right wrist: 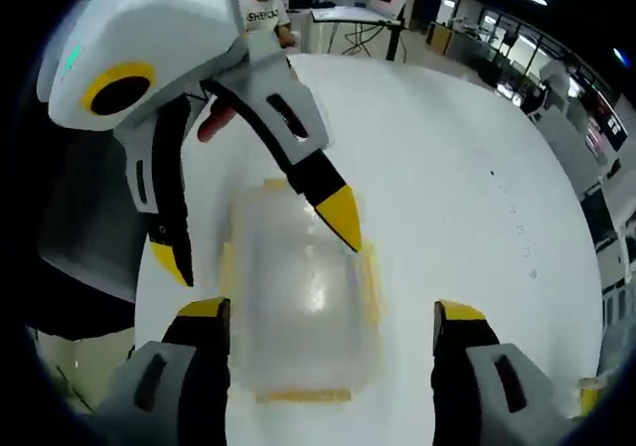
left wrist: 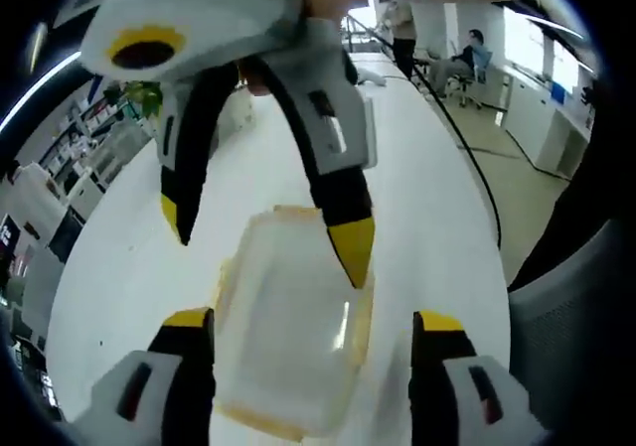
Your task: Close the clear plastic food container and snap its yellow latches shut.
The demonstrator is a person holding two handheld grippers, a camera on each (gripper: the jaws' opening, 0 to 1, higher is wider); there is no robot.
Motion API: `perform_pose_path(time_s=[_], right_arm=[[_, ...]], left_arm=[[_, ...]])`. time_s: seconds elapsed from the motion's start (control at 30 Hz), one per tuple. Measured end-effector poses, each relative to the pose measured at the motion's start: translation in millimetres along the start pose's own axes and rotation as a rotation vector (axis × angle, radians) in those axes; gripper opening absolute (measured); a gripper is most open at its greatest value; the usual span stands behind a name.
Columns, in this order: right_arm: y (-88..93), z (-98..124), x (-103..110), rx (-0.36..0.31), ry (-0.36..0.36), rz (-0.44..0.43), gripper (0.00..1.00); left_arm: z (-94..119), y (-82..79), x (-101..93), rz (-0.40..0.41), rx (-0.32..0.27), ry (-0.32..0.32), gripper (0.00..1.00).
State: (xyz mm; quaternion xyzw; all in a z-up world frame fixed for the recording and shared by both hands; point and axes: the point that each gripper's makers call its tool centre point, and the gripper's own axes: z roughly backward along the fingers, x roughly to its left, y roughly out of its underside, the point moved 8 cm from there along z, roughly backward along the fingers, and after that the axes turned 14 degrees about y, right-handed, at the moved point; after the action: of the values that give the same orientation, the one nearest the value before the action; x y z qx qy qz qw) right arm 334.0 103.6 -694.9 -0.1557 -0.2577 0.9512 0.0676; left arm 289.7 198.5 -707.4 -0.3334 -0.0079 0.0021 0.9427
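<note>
Both hand-held grippers, left (left wrist: 313, 332) and right (right wrist: 328, 327), wide open, gripping nothing, over lidded clear food container (left wrist: 288, 327) on white counter (left wrist: 417, 168); yellow latches (right wrist: 370, 282) apparently unsnapped.

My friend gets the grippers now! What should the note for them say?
Left hand-held gripper: open, its jaws either side of the clear container on the white table.
Right hand-held gripper: open too, jaws straddling the container from the opposite side.
Each gripper's far jaw tip sits near the lid's edge in the other's view.
Done: the lid looks set on the box.
Left: the yellow latches; too blurred to tell whether any is snapped, so check each and press it down.
</note>
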Motion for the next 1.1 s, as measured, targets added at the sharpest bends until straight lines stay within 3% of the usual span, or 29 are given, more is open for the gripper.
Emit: perform_pose_path(time_s=[0.07, 0.13, 0.23, 0.33, 0.4, 0.7, 1.0, 1.1], right_arm=[[2.5, 3, 5, 0.01, 0.002, 0.012, 0.88], [4.9, 4, 7, 0.029, 0.035, 0.058, 0.97], [8.7, 5, 16, 0.062, 0.035, 0.104, 0.99], [13.5, 4, 21, 0.084, 0.032, 0.13, 1.0], [18.2, 3, 24, 0.109, 0.029, 0.175, 0.94], [27.2, -2, 31, 0.14, 0.042, 0.206, 0.88], [34.1, -5, 25, 0.156, 0.039, 0.198, 0.84], [37.3, -10, 28, 0.17, 0.035, 0.238, 0.82]], left_arm=[[-1, 4.1, 0.6, 0.014, 0.015, 0.01, 0.89], [-1, 9.0, 2.6, 0.02, 0.033, 0.014, 0.93], [1, 15.7, 7.7, 0.043, 0.058, 0.008, 0.98], [4, 17.7, 12.4, 0.051, 0.059, 0.012, 0.99], [5, 18.5, 16.4, 0.044, 0.065, 0.012, 0.98], [1, 28.6, 21.2, -0.001, 0.163, 0.045, 0.92], [-5, 31.7, 27.0, 0.006, 0.195, 0.066, 0.85], [-8, 33.8, 25.7, -0.018, 0.223, 0.069, 0.83]])
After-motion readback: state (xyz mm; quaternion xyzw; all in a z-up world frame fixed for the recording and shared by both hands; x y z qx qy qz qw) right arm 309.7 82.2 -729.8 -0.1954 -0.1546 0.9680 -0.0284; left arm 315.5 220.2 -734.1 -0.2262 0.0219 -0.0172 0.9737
